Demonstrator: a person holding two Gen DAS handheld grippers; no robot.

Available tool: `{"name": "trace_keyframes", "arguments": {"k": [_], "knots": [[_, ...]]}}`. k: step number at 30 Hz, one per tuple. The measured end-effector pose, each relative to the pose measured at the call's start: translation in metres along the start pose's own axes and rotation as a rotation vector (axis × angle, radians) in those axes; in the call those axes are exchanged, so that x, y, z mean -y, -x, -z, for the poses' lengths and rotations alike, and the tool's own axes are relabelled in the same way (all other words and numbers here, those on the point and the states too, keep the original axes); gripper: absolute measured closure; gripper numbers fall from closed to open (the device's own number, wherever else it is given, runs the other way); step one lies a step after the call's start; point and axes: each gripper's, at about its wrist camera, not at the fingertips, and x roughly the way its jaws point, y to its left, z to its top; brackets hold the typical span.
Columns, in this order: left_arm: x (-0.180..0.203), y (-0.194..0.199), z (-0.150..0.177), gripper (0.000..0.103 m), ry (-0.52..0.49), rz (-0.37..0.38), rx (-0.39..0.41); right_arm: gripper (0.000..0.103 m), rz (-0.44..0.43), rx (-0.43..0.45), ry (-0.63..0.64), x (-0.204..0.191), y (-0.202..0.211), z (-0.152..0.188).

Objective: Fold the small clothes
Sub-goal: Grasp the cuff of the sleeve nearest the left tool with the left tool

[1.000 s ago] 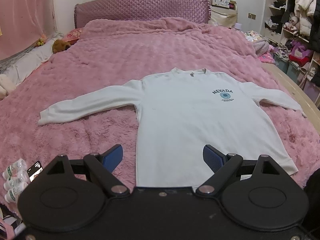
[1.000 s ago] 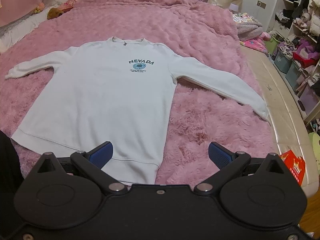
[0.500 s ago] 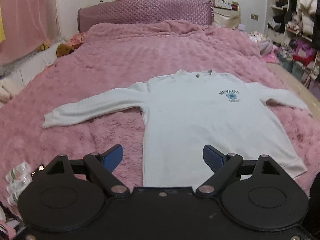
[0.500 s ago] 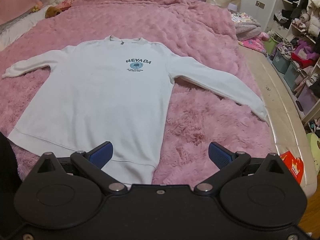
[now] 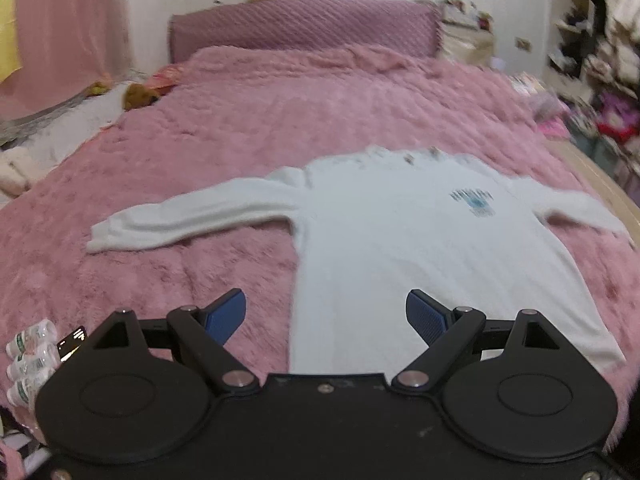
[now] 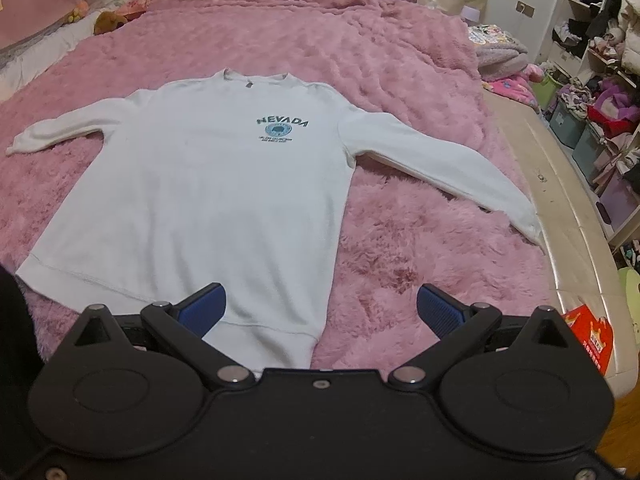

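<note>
A white long-sleeved sweatshirt (image 5: 420, 256) with a blue NEVADA print lies flat, front up, on the pink fluffy bedspread (image 5: 248, 128), both sleeves spread out. It also shows in the right wrist view (image 6: 208, 184). My left gripper (image 5: 326, 316) is open and empty, held above the shirt's lower left hem corner. My right gripper (image 6: 320, 308) is open and empty, held above the lower right hem corner. The right sleeve (image 6: 440, 164) reaches toward the bed's right edge.
A purple headboard (image 5: 304, 24) stands at the far end. Stuffed toys (image 5: 138, 94) lie at the bed's left side. Small bottles (image 5: 28, 356) sit at lower left. A bare mattress edge (image 6: 560, 216), a red packet (image 6: 588, 336) and cluttered shelves (image 6: 600, 80) are on the right.
The left gripper's view has swung left and dropped lower, now blurred by motion. The right gripper has moved slightly forward over the hem. The shirt lies unchanged.
</note>
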Motion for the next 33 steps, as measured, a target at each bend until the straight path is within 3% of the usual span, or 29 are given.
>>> {"name": "trace_keyframes", "arguments": {"k": [3,5,8,10,15,19,22,27,33], "knots": [[-0.037,-0.026,-0.003,0.013,0.139,0.012,0.073,0.002,0.028,0.057,-0.033,0.005,-0.006,0.001],[-0.065,-0.054,-0.015,0.014,0.229,-0.022,0.038,0.002,0.045,0.134,-0.027,0.010,-0.013,0.002],[-0.115,-0.102,-0.028,0.014,0.374,-0.032,0.023,0.003,0.119,0.091,0.019,0.008,-0.041,-0.006],[-0.153,-0.141,-0.033,0.014,0.500,-0.020,-0.015,0.003,0.119,0.076,0.004,0.002,-0.062,-0.015],[-0.243,-0.224,-0.025,0.014,0.782,0.011,-0.011,0.003,-0.093,0.081,-0.057,-0.029,-0.114,-0.049],[-0.300,-0.286,0.000,0.015,1.066,-0.016,-0.055,0.003,-0.131,0.073,-0.008,-0.076,-0.155,-0.074],[-0.336,-0.312,0.032,0.015,1.251,0.056,-0.081,0.003,-0.177,0.066,0.013,-0.105,-0.176,-0.087],[-0.379,-0.327,0.066,0.015,1.487,0.169,0.044,0.003,-0.206,0.038,0.069,-0.129,-0.191,-0.086],[-0.411,-0.338,0.072,0.018,1.598,0.249,0.239,0.003,-0.236,0.010,0.053,-0.125,-0.201,-0.079]]}}
